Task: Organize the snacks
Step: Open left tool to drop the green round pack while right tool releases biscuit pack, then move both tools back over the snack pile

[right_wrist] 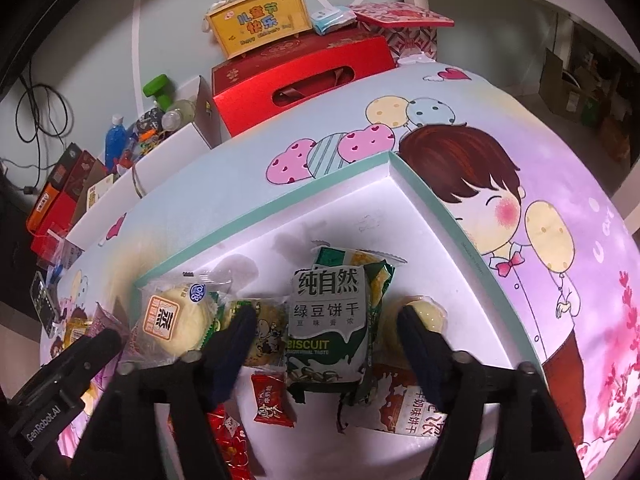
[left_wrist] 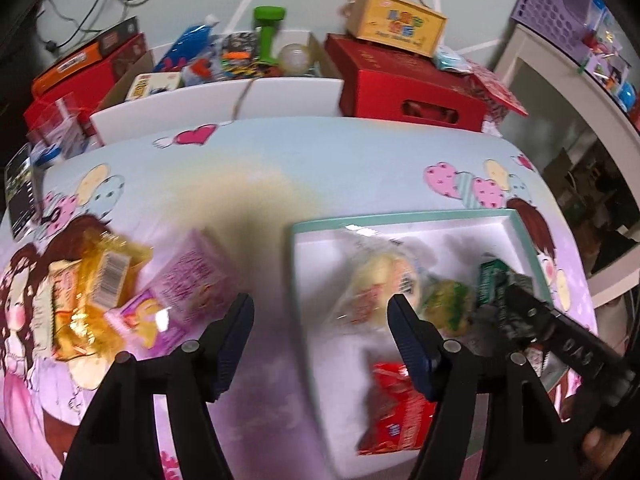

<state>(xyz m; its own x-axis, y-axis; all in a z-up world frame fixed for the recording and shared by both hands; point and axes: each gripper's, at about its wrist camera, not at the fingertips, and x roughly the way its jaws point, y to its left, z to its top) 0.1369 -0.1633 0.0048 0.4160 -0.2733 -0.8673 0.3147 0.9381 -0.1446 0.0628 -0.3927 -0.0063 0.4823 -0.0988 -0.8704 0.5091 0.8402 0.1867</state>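
Observation:
A white tray with a teal rim [right_wrist: 440, 208] lies on the cartoon tablecloth and holds several snack packets. My right gripper [right_wrist: 326, 320] is open and points down into the tray. A green-and-white biscuit packet [right_wrist: 328, 320] lies between its fingers, and the pads do not press on it. A pale bun packet [right_wrist: 172, 320], a small red candy [right_wrist: 272, 400] and a brown milk-biscuit packet [right_wrist: 416, 412] lie around it. My left gripper [left_wrist: 320, 320] is open and empty above the tray's left rim [left_wrist: 294, 264]. Left of it, a pink packet [left_wrist: 188, 280] and a golden packet [left_wrist: 96, 280] lie on the cloth.
Behind the table stand a red gift box [left_wrist: 408, 84] with a yellow handled box [left_wrist: 396, 26] on top, and a white carton [left_wrist: 224, 92] full of clutter. A phone [left_wrist: 20, 192] lies at the table's left edge. A purple basket [left_wrist: 552, 4] sits on a shelf at right.

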